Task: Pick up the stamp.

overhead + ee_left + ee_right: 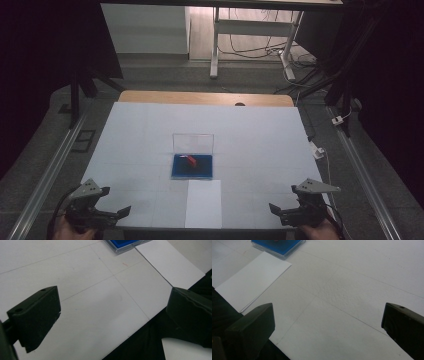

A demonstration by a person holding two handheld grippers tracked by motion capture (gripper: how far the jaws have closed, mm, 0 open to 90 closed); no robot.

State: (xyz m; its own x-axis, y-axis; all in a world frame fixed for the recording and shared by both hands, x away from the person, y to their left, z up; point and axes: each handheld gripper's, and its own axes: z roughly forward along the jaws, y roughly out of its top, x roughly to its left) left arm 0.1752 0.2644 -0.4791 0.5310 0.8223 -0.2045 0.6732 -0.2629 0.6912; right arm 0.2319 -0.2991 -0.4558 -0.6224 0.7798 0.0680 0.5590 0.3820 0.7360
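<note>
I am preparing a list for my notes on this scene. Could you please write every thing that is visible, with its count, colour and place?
clear box: 1, transparent with a blue inside, lid standing open, middle of the table
small red thing: 1, red, lying on the blue inside of the box; what it is cannot be told
sheet of paper: 1, white, just in front of the box, reaching the near edge
table: 1, white cover over a wooden top, centre of the high view
desk frame: 1, white, on the floor behind the table
cables: several, dark, on the floor under the desk frame
left hand-held gripper: 1, black, near left corner, jaws open
right hand-held gripper: 1, black, near right corner, jaws open
</note>
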